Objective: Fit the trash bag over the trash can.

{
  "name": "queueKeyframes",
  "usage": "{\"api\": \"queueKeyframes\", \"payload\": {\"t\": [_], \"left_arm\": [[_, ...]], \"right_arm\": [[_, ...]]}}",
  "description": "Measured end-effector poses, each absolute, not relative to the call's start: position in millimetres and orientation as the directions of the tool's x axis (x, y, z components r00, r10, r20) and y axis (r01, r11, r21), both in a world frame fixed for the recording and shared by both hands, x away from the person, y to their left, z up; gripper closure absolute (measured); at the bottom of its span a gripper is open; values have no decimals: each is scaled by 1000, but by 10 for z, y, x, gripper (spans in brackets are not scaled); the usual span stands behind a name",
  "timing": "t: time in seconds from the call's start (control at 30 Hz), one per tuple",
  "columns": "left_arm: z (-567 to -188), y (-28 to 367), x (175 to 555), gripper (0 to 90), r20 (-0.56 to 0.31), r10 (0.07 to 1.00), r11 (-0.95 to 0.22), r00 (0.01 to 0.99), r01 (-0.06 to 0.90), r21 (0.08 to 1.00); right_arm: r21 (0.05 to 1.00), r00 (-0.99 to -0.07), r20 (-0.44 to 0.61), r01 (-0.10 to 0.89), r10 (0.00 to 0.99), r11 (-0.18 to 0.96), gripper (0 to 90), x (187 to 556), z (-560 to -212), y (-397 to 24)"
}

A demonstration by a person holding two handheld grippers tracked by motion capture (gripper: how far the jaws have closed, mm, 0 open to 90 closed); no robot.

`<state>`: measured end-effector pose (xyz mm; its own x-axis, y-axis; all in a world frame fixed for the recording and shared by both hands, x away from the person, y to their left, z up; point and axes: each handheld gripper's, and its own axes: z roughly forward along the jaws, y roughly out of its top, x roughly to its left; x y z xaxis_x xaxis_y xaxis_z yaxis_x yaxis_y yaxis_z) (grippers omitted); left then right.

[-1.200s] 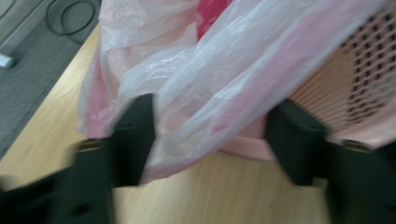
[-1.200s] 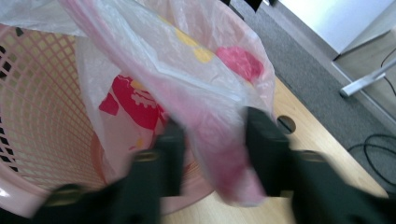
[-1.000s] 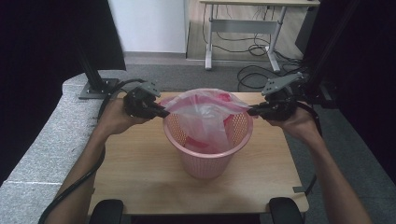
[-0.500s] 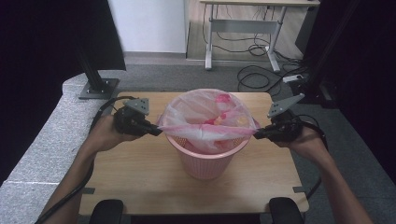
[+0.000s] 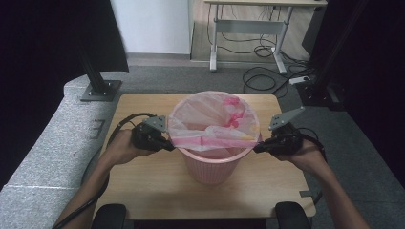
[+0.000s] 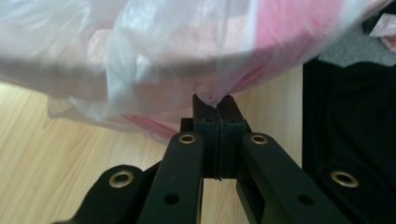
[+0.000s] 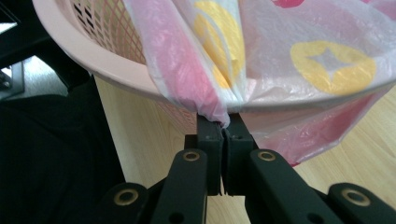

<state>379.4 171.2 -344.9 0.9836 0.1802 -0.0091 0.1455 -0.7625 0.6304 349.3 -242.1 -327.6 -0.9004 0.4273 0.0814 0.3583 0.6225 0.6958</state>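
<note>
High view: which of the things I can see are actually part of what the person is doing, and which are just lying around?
In use:
- pink plastic lattice bin
- thin pink patterned plastic bag, stretched over the bin's rim
- left gripper, shut on the bag's edge
- right gripper, shut on the opposite edge

Just lying about:
- white-legged desk behind
- black cables on the floor
- black stand base

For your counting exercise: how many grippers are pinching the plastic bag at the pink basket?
2. The left gripper pinches the plastic bag at the pink basket's left rim; the right gripper pinches it at the right rim.
</note>
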Motion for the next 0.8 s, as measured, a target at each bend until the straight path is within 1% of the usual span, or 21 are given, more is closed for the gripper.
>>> {"api": "queueKeyframes", "payload": {"t": [0.07, 0.13, 0.17, 0.2, 0.27, 0.33, 0.4, 0.47, 0.53, 0.63, 0.7, 0.73, 0.8], "left_arm": [[-3430, 1748, 3783, 877, -19, 177, -747, 984, 147, 648], [-3382, 1823, 3781, 833, -71, 155, -690, 985, 160, 706], [-3355, 1850, 3772, 811, -85, 146, -669, 986, 162, 726], [-3338, 1863, 3754, 806, -78, 143, -660, 987, 154, 736], [-3350, 1845, 3718, 833, -59, 153, -661, 986, 147, 736], [-3390, 1823, 3703, 876, -49, 163, -658, 986, 145, 739], [-3484, 1768, 3704, 891, -26, 178, -708, 984, 146, 691], [-3627, 1718, 3718, 893, -39, 187, -713, 982, 163, 682], [-3707, 1700, 3722, 893, -55, 184, -696, 981, 170, 698], [-3686, 1739, 3702, 888, -51, 179, -685, 983, 161, 710], [-3640, 1774, 3685, 869, -77, 160, -649, 984, 164, 743], [-3623, 1775, 3666, 860, -73, 157, -640, 985, 158, 752], [-3629, 1756, 3640, 854, -62, 158, -635, 985, 150, 758]], "right_arm": [[698, -893, 98, 376, 439, 609, 887, 3496, -3323, -2448], [663, -885, 81, 392, 459, 638, 888, 3494, -3395, -2428], [642, -883, 77, 399, 463, 654, 888, 3495, -3461, -2399], [634, -883, 86, 406, 461, 659, 888, 3505, -3535, -2371], [642, -889, 116, 408, 443, 649, 888, 3527, -3650, -2327], [663, -886, 113, 404, 450, 630, 883, 3532, -3669, -2314], [681, -888, 118, 399, 445, 614, 873, 3515, -3632, -2322], [713, -892, 127, 386, 434, 585, 862, 3470, -3575, -2325], [719, -894, 104, 371, 436, 589, 860, 3428, -3541, -2309], [724, -888, 110, 380, 447, 576, 881, 3428, -3570, -2308], [699, -880, 81, 385, 468, 603, 885, 3437, -3622, -2290], [690, -877, 76, 390, 474, 610, 885, 3448, -3666, -2278], [690, -874, 97, 403, 475, 601, 885, 3473, -3754, -2271]]}}
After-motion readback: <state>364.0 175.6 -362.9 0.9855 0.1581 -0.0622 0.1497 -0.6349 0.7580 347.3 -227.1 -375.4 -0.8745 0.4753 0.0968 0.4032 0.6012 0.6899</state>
